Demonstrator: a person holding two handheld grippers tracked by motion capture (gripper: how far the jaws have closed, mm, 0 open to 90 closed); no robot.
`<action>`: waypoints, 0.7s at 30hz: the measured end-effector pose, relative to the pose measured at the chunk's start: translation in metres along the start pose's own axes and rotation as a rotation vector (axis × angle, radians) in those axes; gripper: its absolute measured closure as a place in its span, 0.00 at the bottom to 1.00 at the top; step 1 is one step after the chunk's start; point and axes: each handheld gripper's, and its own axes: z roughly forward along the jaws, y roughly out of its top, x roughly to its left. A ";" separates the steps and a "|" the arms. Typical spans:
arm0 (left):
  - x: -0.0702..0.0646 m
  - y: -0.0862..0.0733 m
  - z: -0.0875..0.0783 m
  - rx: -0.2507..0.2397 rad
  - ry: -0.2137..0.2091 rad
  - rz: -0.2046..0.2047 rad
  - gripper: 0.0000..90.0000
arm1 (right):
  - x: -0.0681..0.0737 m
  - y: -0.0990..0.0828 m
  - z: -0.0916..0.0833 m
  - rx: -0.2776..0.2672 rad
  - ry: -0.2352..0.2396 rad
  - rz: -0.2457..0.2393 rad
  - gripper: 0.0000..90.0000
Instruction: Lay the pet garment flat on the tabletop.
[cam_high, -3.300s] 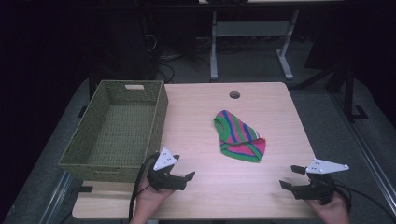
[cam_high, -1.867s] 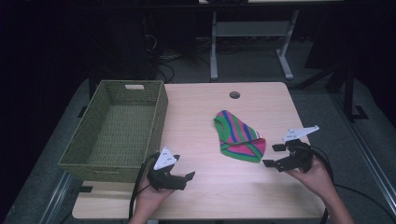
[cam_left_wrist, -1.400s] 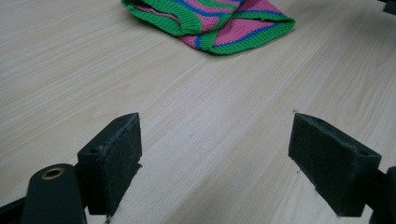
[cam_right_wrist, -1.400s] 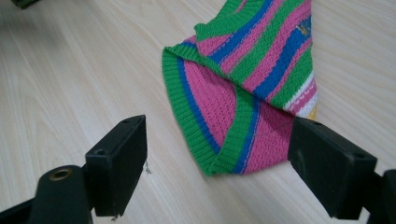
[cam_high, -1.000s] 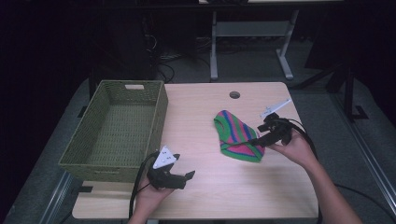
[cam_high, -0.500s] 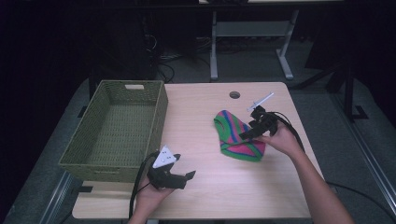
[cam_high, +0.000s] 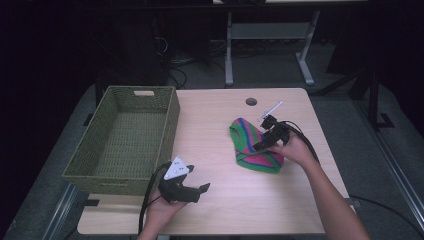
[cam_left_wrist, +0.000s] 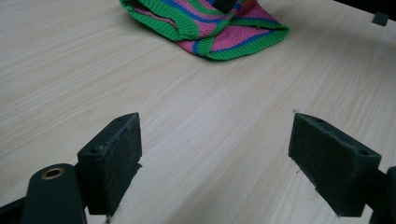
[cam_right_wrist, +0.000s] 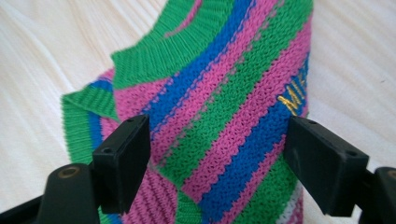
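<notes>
**Right claw over knitwear**

Right gripper (cam_high: 261, 142) spread wide, hovering just above striped knit garment (cam_right_wrist: 233, 116), fabric lying between and beneath both jaws. Left gripper (cam_left_wrist: 219, 163) likewise gaping, resting low on table (cam_high: 220, 125), garment well ahead of it.

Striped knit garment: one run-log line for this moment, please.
right tongs open over striped knit garment | left tongs open, on table
</notes>
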 end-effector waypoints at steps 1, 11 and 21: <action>0.000 0.000 0.000 0.000 0.000 0.001 0.19 | 0.001 0.000 0.002 0.010 -0.003 -0.002 0.25; 0.000 0.000 0.000 -0.003 -0.009 -0.007 0.19 | 0.008 0.004 0.016 0.061 -0.059 -0.013 0.28; -0.004 0.001 0.002 0.001 -0.018 -0.005 0.19 | 0.014 0.003 0.016 0.062 -0.072 -0.003 0.50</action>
